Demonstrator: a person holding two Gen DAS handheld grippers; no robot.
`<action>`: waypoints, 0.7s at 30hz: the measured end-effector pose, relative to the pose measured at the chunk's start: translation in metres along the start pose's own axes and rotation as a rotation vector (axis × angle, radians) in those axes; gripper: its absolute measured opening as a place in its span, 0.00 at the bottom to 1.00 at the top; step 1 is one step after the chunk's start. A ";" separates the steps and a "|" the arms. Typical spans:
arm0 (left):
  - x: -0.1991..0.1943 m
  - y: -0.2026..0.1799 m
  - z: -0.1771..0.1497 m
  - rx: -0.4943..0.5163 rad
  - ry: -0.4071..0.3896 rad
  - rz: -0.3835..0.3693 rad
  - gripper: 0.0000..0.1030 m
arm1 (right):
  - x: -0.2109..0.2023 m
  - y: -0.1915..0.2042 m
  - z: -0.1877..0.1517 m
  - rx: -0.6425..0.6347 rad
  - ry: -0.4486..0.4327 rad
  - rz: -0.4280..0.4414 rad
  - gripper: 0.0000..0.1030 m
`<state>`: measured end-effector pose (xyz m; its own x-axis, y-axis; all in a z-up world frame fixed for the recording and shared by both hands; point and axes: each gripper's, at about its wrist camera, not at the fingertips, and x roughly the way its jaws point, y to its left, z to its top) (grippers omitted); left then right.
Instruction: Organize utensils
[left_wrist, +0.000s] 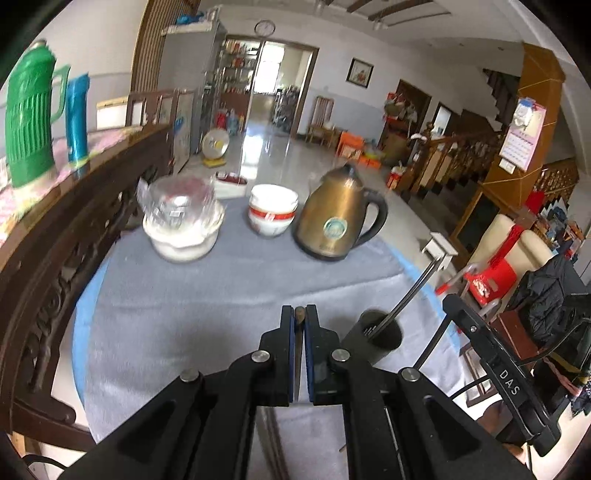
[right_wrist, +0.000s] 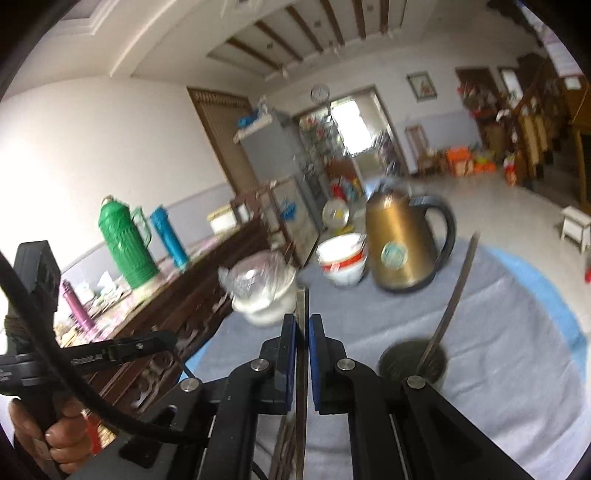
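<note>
My left gripper (left_wrist: 299, 314) is shut on a thin brown utensil (left_wrist: 298, 354) that runs back between the blue pads. My right gripper (right_wrist: 302, 321) is shut on a thin metal utensil (right_wrist: 302, 369) that sticks up past the fingertips. A dark round utensil holder (left_wrist: 378, 334) stands on the grey cloth just right of the left gripper, with a metal utensil (left_wrist: 410, 295) leaning out of it. The holder (right_wrist: 412, 360) also shows right of my right gripper, with the metal utensil (right_wrist: 450, 299) in it. The right gripper's body (left_wrist: 495, 369) shows at the right of the left wrist view.
A brass kettle (left_wrist: 338, 219), stacked red-and-white bowls (left_wrist: 272, 212) and a white bowl with a glass lid (left_wrist: 181, 225) stand at the table's far side. A dark carved wooden sideboard (left_wrist: 55, 236) with a green thermos (left_wrist: 29, 114) and a blue flask (left_wrist: 76, 118) borders the left.
</note>
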<state>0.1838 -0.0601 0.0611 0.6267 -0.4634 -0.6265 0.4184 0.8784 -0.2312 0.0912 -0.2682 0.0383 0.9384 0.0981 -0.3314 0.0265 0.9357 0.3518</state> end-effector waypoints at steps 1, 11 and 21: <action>-0.002 -0.006 0.006 0.004 -0.017 -0.008 0.05 | -0.004 -0.002 0.005 -0.004 -0.026 -0.010 0.07; -0.003 -0.058 0.052 0.049 -0.144 -0.070 0.05 | -0.020 -0.032 0.051 -0.022 -0.278 -0.142 0.07; 0.012 -0.097 0.065 0.073 -0.176 -0.096 0.05 | -0.004 -0.049 0.059 -0.029 -0.347 -0.229 0.07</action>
<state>0.1938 -0.1589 0.1246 0.6840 -0.5638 -0.4628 0.5246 0.8211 -0.2249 0.1061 -0.3343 0.0743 0.9700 -0.2292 -0.0815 0.2430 0.9296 0.2772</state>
